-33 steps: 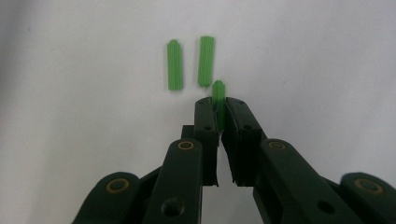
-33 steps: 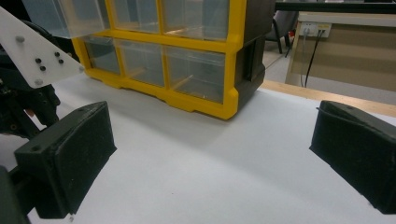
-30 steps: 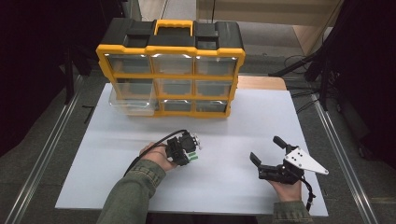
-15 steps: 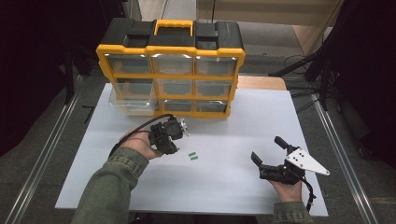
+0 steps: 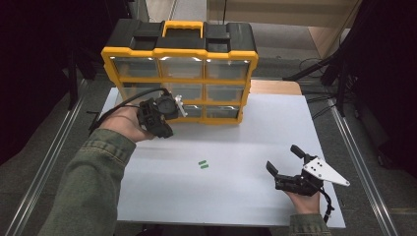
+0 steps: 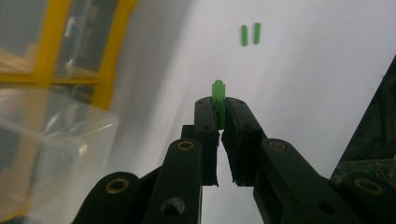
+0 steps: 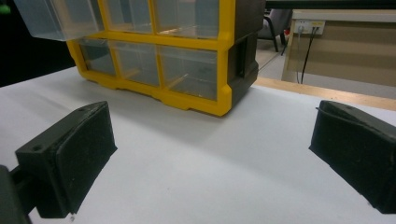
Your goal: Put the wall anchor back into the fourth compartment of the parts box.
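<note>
- The left gripper [image 5: 178,104] hangs in the air in front of the organiser's middle row, its jaws pressed together on a small green peg [image 6: 218,103]. From above, the hand and the gripper's body hide the peg; the left gripper view is where I can see it, standing upright between the pads with its tip poking out past them.
- The right gripper [image 5: 283,159] sits low over the near right part of the table, jaws spread wide with nothing between them. In its own view the two black pads [image 7: 86,149] stand far apart at either edge, both cut off by the frame.
- The yellow-and-black drawer organiser [image 5: 180,69] stands at the far edge of the white table [image 5: 255,132], a yellow handle on top. Its clear drawers reflect the light, so I cannot make out what is in them.
- One clear drawer [image 7: 56,18] on the left of the middle row is pulled out. The right gripper view shows it jutting forward at the top left corner, cropped by the edge; in the left gripper view it is a blurred box close to the jaws.
- Two more green pegs [image 5: 202,164] lie side by side on the table, between the two grippers and well apart from both. They are too small to show any detail.
</note>
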### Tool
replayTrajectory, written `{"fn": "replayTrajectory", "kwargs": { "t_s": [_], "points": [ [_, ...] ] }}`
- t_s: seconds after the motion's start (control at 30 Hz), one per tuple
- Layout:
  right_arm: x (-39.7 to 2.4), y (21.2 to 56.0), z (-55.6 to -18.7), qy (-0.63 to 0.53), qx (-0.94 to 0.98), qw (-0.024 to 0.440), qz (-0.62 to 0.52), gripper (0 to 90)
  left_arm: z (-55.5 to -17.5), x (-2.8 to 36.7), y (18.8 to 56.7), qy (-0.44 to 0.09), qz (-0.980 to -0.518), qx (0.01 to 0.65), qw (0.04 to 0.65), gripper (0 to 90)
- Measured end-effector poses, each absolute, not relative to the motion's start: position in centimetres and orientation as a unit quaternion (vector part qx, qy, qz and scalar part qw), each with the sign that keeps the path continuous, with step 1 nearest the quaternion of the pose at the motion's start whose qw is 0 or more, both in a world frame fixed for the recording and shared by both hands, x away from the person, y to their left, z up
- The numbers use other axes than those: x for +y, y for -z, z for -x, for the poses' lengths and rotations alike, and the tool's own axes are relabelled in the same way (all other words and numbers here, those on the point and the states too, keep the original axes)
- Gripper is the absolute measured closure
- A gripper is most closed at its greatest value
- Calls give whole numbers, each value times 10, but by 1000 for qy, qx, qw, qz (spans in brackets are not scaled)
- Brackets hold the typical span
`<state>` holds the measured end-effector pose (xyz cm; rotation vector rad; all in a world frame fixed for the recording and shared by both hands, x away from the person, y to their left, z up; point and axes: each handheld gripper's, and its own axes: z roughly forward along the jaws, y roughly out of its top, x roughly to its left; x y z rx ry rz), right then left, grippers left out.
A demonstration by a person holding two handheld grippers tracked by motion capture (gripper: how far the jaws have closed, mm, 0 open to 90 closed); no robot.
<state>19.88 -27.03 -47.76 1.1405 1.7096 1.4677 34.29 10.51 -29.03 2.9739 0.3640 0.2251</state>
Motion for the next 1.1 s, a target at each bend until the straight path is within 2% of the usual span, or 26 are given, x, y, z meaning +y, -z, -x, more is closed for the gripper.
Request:
{"fn": "replayTrajectory", "kwargs": {
  "t_s": [0.53,0.73,1.1],
  "points": [
    [-270,479,-198,-553,648,295,-432,0,-389,145,243,-117,-975,165,89,836],
    [-268,479,-197,-554,652,293,-428,0,-408,160,239,-131,-973,178,64,837],
    [-267,479,-198,-552,654,292,-427,0,-419,173,245,-126,-972,182,78,834]
  ]
}}
